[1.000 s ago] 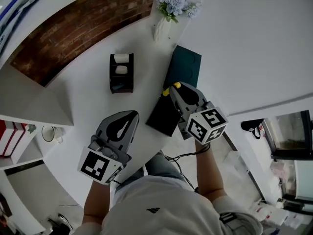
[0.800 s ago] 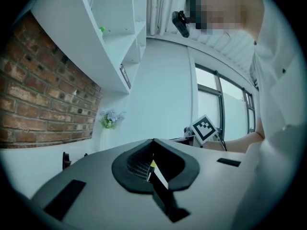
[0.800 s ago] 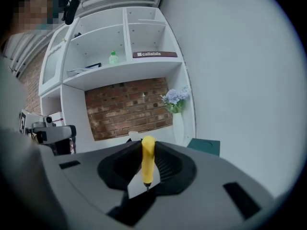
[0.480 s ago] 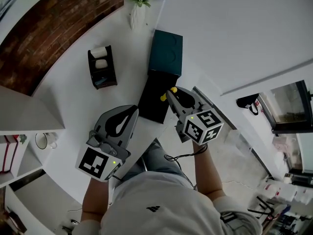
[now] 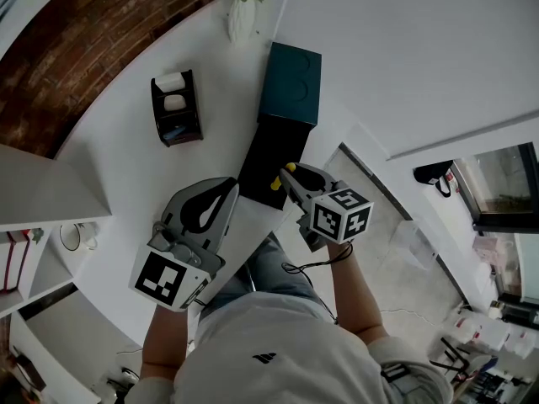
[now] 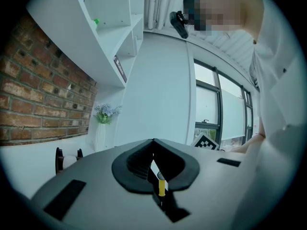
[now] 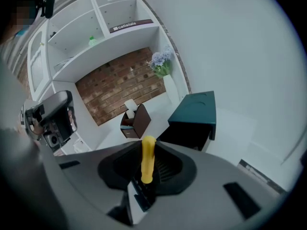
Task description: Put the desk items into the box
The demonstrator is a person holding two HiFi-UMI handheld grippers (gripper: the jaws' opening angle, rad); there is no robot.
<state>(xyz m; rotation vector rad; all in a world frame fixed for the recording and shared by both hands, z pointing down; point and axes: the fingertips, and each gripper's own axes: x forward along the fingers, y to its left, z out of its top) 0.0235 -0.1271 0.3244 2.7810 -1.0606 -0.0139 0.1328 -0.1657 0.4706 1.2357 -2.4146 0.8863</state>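
An open black box (image 5: pixel 265 162) with its teal lid (image 5: pixel 290 78) folded back lies on the white desk (image 5: pixel 126 183). My right gripper (image 5: pixel 285 173) hangs over the box's near right corner, shut on a slim yellow item (image 5: pixel 289 168). In the right gripper view the yellow item (image 7: pixel 147 159) stands up between the jaws, with the box's dark opening (image 7: pixel 184 134) beyond it. My left gripper (image 5: pixel 229 188) is shut and empty, just left of the box's near end. In its own view the left gripper (image 6: pixel 153 143) has its jaws meeting at the tip.
A dark desk organiser (image 5: pixel 175 109) with two white rolls stands left of the box. A white vase of flowers (image 5: pixel 242 11) is at the desk's far edge, by the brick wall (image 5: pixel 76 49). A mug (image 5: pixel 70 237) sits on a low shelf at left.
My right gripper has dropped and come nearer along the box, from over the lid hinge to the near right corner, still holding the yellow item. The left gripper edged slightly toward the box.
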